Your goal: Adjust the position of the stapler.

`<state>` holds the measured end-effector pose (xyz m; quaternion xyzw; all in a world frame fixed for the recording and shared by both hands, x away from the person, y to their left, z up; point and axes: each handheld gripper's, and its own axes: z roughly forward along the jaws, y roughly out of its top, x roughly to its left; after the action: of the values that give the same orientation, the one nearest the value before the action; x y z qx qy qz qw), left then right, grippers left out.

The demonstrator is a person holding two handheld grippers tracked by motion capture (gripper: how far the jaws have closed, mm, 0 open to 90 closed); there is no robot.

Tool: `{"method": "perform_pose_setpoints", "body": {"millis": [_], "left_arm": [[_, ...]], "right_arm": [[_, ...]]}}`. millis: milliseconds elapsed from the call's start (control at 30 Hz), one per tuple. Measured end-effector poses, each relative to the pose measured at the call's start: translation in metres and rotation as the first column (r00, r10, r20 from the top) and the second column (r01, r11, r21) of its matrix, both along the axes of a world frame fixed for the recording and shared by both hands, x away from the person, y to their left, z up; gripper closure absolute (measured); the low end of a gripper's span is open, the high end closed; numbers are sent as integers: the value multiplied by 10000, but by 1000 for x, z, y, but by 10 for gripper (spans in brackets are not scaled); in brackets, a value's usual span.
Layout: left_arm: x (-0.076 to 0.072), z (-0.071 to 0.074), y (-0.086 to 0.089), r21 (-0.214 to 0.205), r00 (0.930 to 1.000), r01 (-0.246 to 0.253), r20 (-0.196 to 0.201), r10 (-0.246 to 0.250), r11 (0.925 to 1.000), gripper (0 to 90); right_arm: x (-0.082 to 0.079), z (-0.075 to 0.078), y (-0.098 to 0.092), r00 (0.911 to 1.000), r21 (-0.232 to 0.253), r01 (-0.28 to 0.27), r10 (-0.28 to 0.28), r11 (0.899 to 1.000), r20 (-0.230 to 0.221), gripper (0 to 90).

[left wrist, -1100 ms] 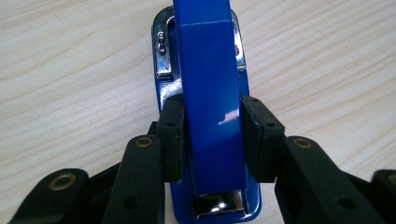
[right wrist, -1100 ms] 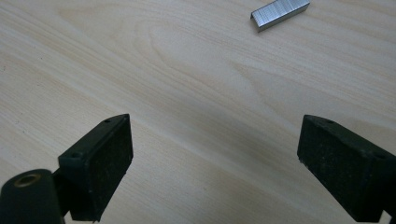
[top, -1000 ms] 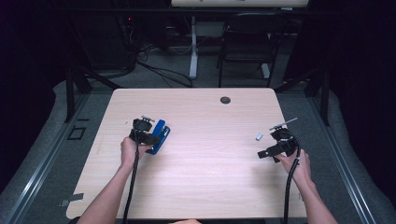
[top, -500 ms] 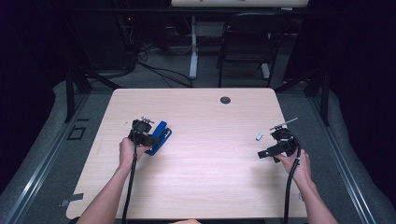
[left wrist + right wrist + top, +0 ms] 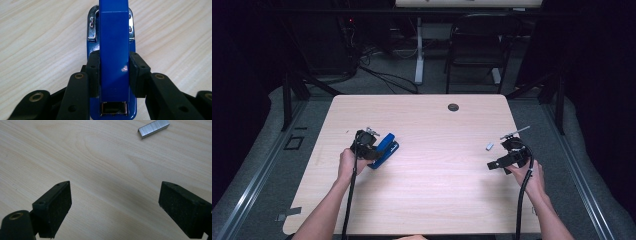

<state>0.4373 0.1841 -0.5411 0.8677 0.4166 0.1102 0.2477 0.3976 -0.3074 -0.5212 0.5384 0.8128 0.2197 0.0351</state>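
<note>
A blue stapler (image 5: 113, 50) lies on the wooden table (image 5: 432, 195) left of centre, also seen as the blue stapler (image 5: 384, 149) from above. My left gripper (image 5: 113, 72) is shut on it, the two pads pressing on either side of its blue top arm; the chrome hinge end points away from me. My right gripper (image 5: 115, 207) stands open just above the bare table near the right edge, nothing between its pads. A short strip of metal staples (image 5: 153, 128) lies beyond it, also seen as the staples (image 5: 489, 146) just left of the right gripper (image 5: 497, 164).
A round dark cable grommet (image 5: 453, 107) sits near the table's far edge. Behind the table stand a black chair (image 5: 477, 45) and loose cables on the floor. Both forearms come in from the bottom edge.
</note>
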Motion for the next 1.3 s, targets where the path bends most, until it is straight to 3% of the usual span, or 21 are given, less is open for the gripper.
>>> {"method": "perform_pose_setpoints", "body": {"millis": [300,367,800,1133,1300], "left_arm": [[-6,1,-8,-20,9954,956,86,-956,9954,661],[-7,1,-10,-126,9930,1185,36,-1184,9929,661],[-16,-1,-25,-391,9752,2212,56,-2212,9744,661],[-26,-3,-45,-487,9466,3223,181,-3218,9454,660],[-32,-3,-54,-406,9247,3806,238,-3799,9239,660]], "right_arm": [[0,0,0,9999,-148,-121,120,9998,-46,109],[0,-1,1,10000,14,-44,44,10000,-30,109],[0,0,0,9998,-126,-174,172,9998,-120,109],[0,-1,2,9999,155,-134,135,9998,-78,110],[0,-1,2,9998,61,-149,150,9999,-101,111]]}}
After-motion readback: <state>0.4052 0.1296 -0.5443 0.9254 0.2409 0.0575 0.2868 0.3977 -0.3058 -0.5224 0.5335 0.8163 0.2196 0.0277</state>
